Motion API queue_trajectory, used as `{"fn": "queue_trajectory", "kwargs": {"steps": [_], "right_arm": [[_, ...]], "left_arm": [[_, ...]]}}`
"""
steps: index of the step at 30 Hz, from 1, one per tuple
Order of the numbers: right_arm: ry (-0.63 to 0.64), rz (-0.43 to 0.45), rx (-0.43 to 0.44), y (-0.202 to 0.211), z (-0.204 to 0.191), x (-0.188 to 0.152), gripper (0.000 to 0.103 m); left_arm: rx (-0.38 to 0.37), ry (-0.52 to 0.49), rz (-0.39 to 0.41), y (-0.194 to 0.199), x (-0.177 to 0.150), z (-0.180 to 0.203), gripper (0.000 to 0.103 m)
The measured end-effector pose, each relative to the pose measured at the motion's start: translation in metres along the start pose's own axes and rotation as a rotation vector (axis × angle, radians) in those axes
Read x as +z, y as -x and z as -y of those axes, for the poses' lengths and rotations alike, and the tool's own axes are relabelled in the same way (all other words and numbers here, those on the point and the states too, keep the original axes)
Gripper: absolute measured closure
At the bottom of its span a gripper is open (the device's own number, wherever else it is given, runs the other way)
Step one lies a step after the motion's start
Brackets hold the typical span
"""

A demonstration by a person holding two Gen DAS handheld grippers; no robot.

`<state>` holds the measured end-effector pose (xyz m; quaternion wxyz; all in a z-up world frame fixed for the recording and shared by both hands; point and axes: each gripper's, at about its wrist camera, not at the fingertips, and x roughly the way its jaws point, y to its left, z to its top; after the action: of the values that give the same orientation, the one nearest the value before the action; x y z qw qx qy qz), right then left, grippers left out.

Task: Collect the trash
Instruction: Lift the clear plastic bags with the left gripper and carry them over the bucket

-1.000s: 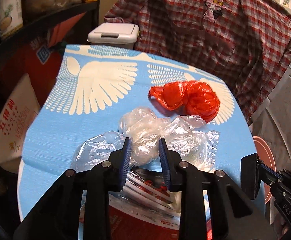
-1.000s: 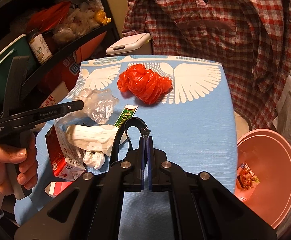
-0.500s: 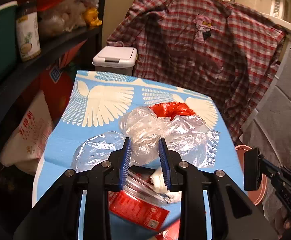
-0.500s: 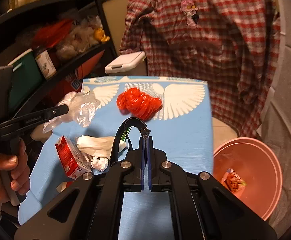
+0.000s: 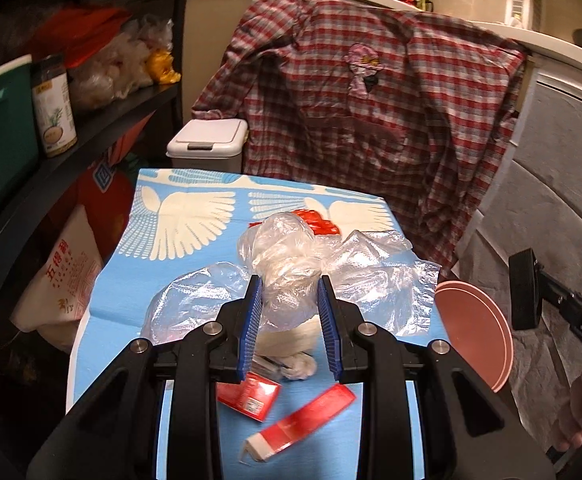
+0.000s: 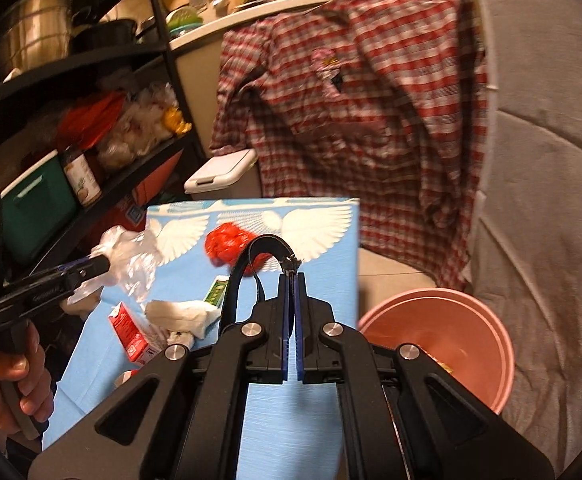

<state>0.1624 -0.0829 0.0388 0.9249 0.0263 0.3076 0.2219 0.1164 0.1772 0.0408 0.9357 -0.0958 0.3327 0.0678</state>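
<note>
One crumpled clear plastic bag (image 5: 291,276) is pinched between the blue pads of the left gripper (image 5: 289,320), lifted above the blue tablecloth (image 5: 123,300) with its loose film hanging over the litter there. On the cloth below it lie a red carton (image 5: 303,424), a white tissue wad (image 6: 183,314) and, farther back, a red plastic bag (image 6: 227,246). The right gripper (image 6: 293,308) is clenched on a black strap (image 6: 251,264), above the cloth's edge nearest the pink basin (image 6: 467,344).
</note>
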Motion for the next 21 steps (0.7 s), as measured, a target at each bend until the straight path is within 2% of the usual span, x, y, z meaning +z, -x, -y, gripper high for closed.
{"fn": "queue_trajectory", "kwargs": {"steps": [12, 21], "right_arm": [[-0.060, 0.057, -0.098, 0.032, 0.060, 0.007, 0.100], [-0.072, 0.068, -0.156, 0.041, 0.089, 0.006, 0.100]], "left_arm": [[-0.041, -0.061, 0.003, 0.003, -0.007, 0.047, 0.075], [-0.096, -0.134, -0.019, -0.007, -0.017, 0.104, 0.075]]}}
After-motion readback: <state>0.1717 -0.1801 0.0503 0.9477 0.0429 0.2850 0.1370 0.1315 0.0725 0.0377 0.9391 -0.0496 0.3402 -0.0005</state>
